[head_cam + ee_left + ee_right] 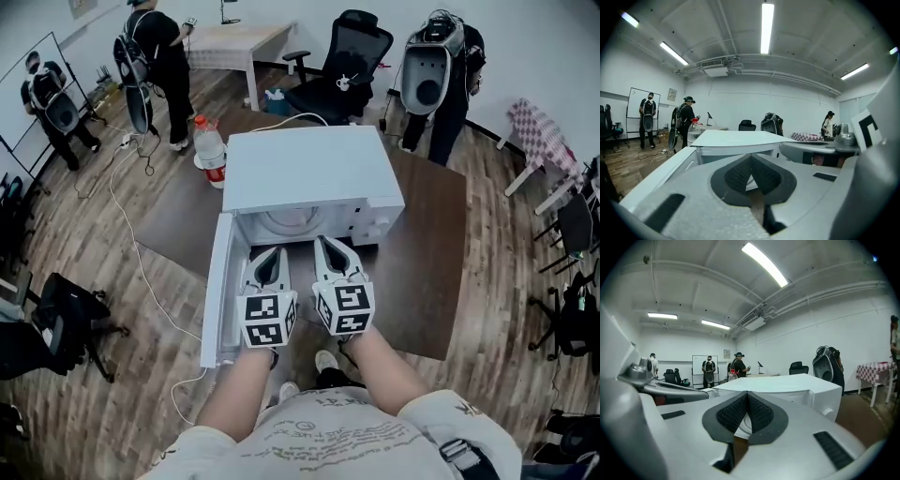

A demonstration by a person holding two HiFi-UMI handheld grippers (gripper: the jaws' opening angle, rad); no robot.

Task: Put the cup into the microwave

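Well, I can't pick out the cup for sure. There's a pale round shape (292,221) inside the microwave (309,169), and I can't tell if that's it. The microwave sits on the dark surface (431,244) with its door (217,281) swung out to the left. My left tool (272,253) and right tool (330,247) hang side by side just in front of the opening, both pinched shut on nothing. A bottle (210,150) stands by the microwave's back left corner.
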